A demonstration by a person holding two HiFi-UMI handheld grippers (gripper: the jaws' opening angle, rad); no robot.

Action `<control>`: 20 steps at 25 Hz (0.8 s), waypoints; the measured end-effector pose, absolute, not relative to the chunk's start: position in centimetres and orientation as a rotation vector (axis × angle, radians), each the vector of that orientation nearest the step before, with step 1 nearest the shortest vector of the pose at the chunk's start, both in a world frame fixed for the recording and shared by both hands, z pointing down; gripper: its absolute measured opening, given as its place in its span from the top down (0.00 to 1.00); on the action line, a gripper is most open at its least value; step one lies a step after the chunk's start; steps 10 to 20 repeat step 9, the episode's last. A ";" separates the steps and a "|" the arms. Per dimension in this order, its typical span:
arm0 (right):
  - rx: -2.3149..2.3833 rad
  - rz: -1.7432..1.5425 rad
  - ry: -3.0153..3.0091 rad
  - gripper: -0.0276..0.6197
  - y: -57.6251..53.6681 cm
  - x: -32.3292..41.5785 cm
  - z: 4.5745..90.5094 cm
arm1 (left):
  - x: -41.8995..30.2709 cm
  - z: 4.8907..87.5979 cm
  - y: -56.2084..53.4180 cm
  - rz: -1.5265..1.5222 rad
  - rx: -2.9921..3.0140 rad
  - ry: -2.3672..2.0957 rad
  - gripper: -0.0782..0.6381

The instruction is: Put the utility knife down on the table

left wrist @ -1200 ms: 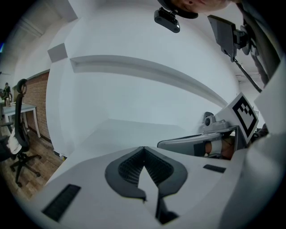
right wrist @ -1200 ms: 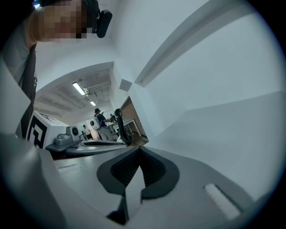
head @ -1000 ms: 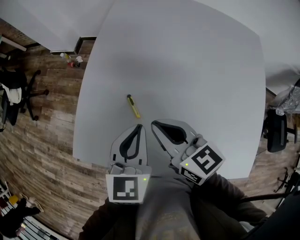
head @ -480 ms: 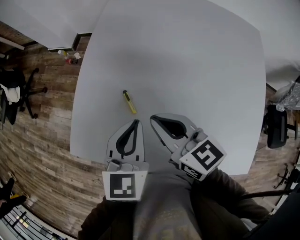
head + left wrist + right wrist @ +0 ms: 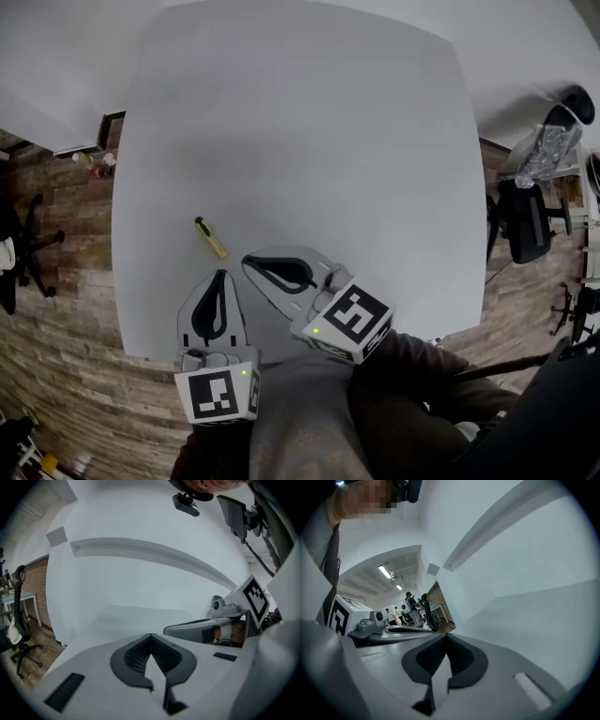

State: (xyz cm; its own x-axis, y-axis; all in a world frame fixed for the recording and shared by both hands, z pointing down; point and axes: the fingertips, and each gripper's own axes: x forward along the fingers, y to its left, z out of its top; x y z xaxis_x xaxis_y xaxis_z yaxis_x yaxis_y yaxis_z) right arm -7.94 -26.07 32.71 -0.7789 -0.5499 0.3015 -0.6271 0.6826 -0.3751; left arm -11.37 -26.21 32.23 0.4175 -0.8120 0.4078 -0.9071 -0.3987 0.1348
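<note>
Head view: left hand-held gripper (image 5: 220, 277) jaws together, empty. Utility knife (image 5: 210, 237) lies flat on tabletop (image 5: 309, 141) just ahead of its tips, not touching. Right hand-held gripper (image 5: 249, 263) also closed, empty. Put-down looks done; next move likely just backing both off.

We see the utility knife (image 5: 210, 237), slim and yellow with a dark end, lying flat on the table (image 5: 309, 122). It rests diagonally near the table's near left corner, dark end pointing toward the far left.
</note>
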 end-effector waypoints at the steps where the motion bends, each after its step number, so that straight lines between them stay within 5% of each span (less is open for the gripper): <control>1: 0.963 0.701 -2.729 0.95 -26.0 -8.2 32.9 | -11.7 32.3 -26.1 0.401 2.340 -1.485 0.89; 20: 0.832 0.714 -2.769 0.96 -26.5 -8.5 32.0 | -11.4 31.1 -26.1 0.419 2.262 -1.580 0.89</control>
